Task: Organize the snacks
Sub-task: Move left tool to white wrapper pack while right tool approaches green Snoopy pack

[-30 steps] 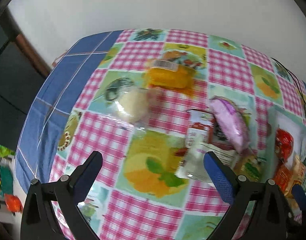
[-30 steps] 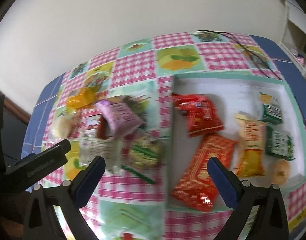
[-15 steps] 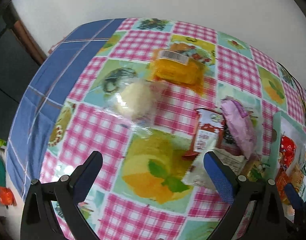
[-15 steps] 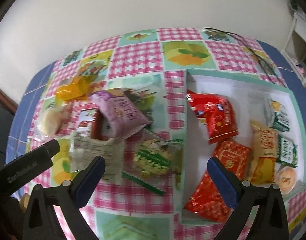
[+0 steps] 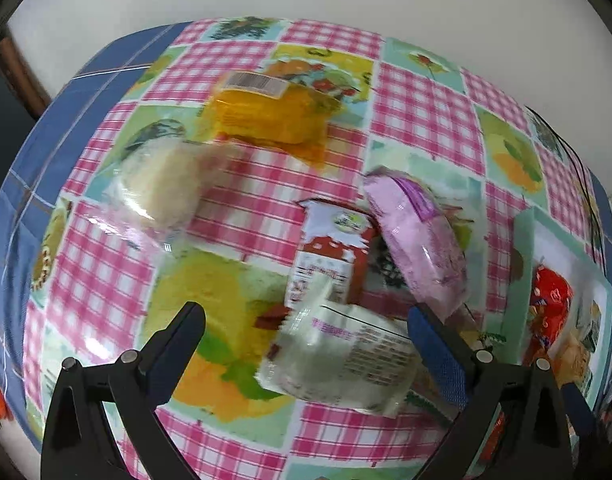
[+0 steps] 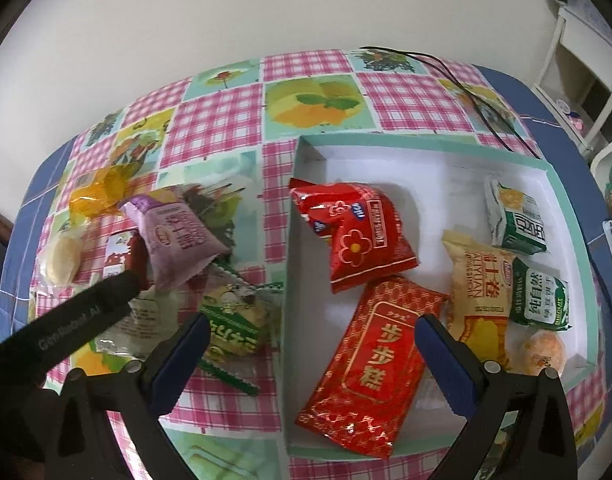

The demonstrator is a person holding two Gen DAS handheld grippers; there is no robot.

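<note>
Snacks: part sorted in tray (image 6: pixel 426 142), rest heaped on worktop (image 5: pixel 418 100) left of it. My left tongs (image 5: pixel 306 320) spread over white packet (image 5: pixel 346 360) (likely next pick). My right tongs (image 6: pixel 312 334) spread, empty, above tray.

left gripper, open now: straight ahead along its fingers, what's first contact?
Probably the white packet, lying between the open left gripper fingers, ahead of the red-and-white packet. Depth is unclear.
</note>
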